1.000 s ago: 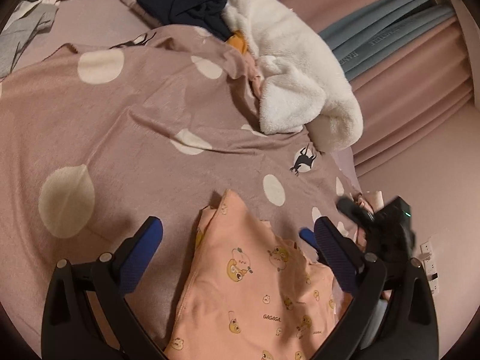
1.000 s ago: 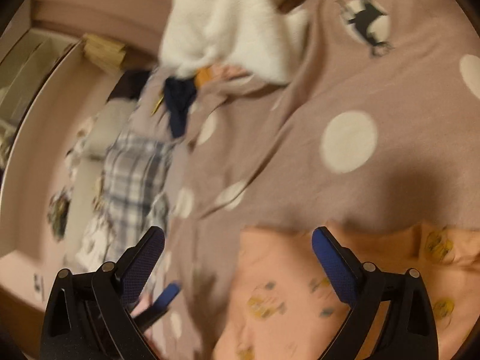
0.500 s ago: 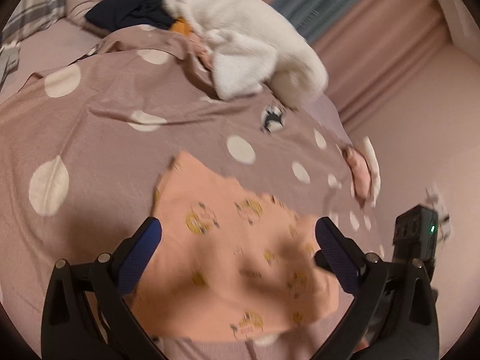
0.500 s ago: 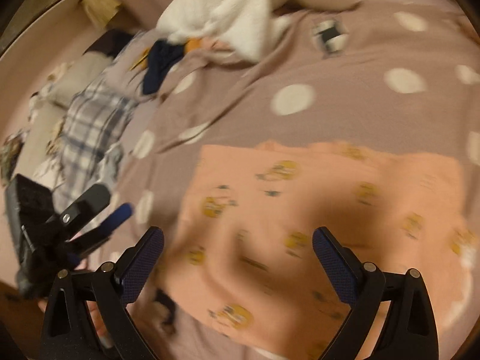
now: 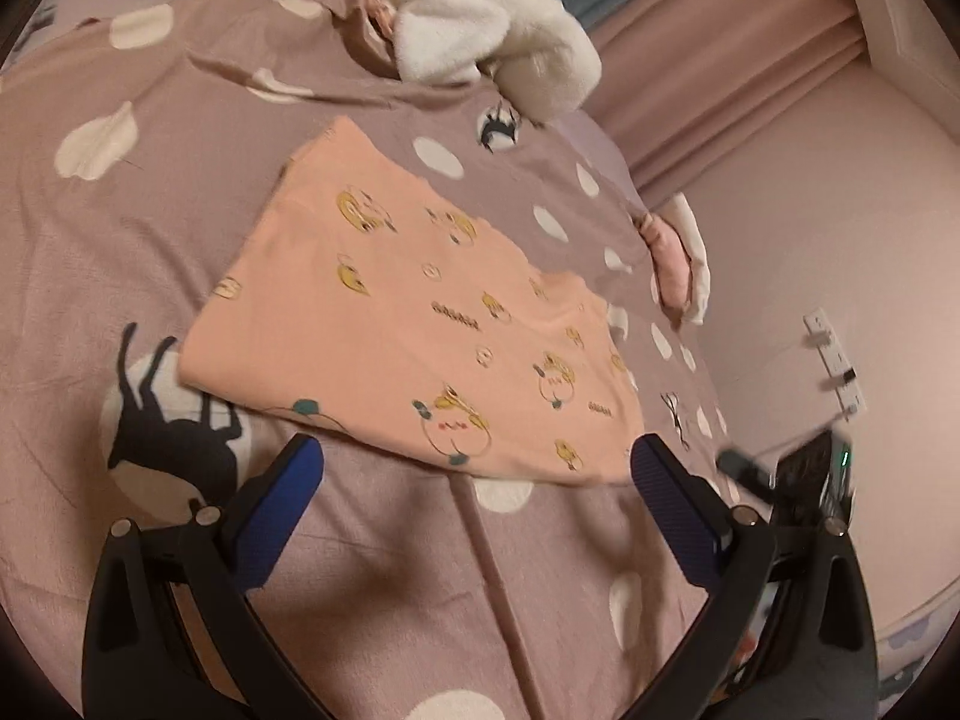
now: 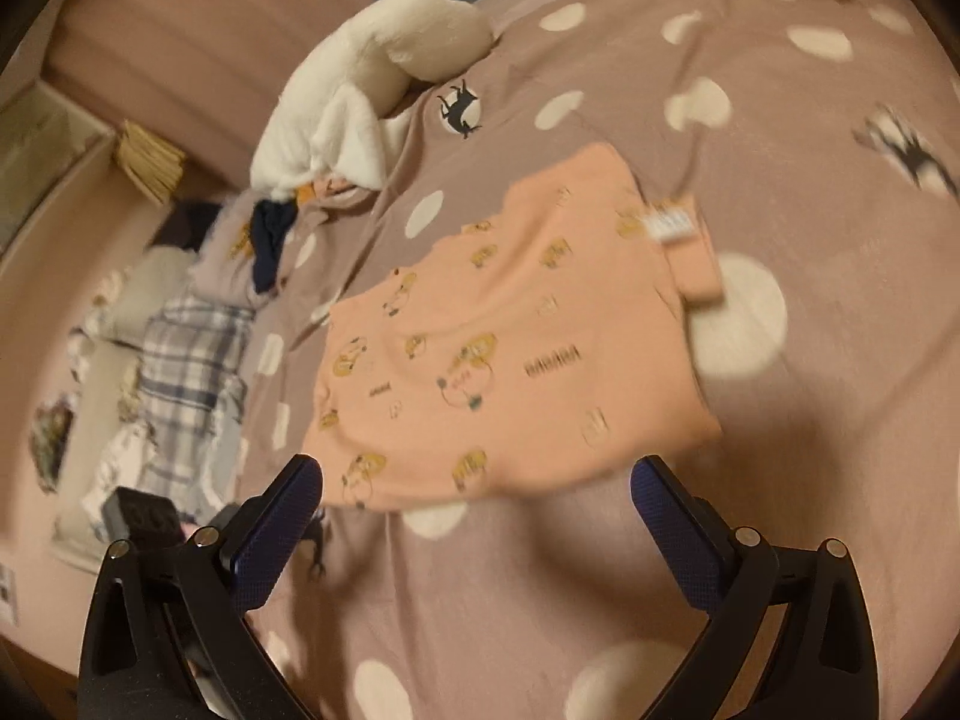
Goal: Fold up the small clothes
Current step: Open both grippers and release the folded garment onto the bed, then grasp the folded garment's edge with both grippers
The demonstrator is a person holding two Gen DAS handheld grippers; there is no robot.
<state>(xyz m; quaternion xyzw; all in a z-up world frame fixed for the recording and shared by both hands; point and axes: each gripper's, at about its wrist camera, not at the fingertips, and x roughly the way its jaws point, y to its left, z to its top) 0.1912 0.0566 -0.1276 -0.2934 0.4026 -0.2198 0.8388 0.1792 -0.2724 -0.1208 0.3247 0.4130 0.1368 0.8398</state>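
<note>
A small peach garment (image 5: 414,324) printed with yellow cartoon animals lies spread flat on the mauve dotted bedspread (image 5: 90,276). In the right wrist view the same peach garment (image 6: 510,348) shows a folded-over corner with a label at its upper right. My left gripper (image 5: 474,468) is open, its blue pads just short of the garment's near edge, holding nothing. My right gripper (image 6: 474,480) is open too, hovering at the garment's near edge with nothing between its fingers. The right gripper's body appears at the lower right of the left wrist view.
A white fluffy garment (image 5: 492,18) lies heaped at the far side of the bed with dark clothes (image 6: 273,234) beside it. A plaid cloth (image 6: 192,354) lies at the left. Pink curtains (image 5: 720,60) and a wall socket strip (image 5: 834,360) stand to the right.
Both grippers have pulled back and upward from the peach garment, which now lies spread out flat on the bedspread. Both stay open.
</note>
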